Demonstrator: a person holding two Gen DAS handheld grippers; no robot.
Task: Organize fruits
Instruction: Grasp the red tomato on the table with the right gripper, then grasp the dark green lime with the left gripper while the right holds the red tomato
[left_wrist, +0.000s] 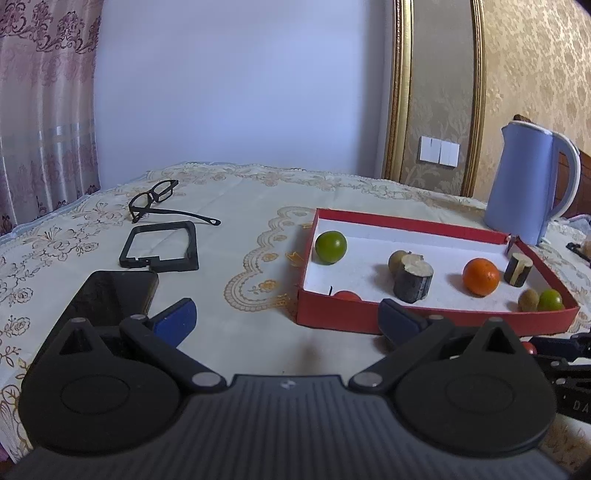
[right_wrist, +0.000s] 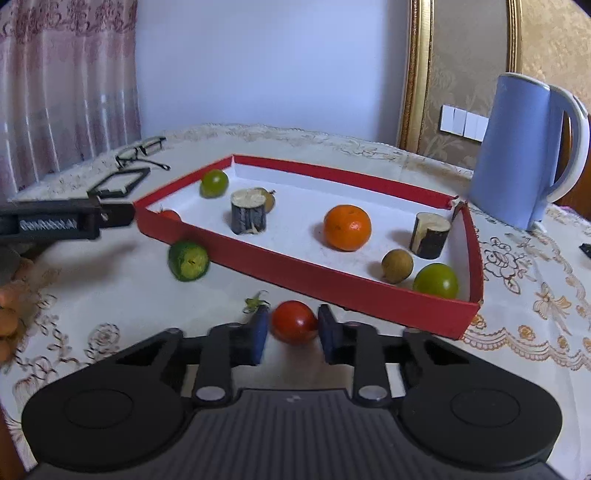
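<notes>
My right gripper is shut on a small red tomato that rests on the tablecloth just in front of the red tray. A green citrus lies on the cloth outside the tray's near left wall. Inside the tray are an orange, two green fruits, a brown longan, two cut cane pieces and another tomato in the left corner. My left gripper hangs open, with nothing between its fingers, left of the tray.
A blue kettle stands behind the tray's right end. Black glasses, a black frame and a dark phone lie on the cloth to the left. The wall and a curtain close off the back.
</notes>
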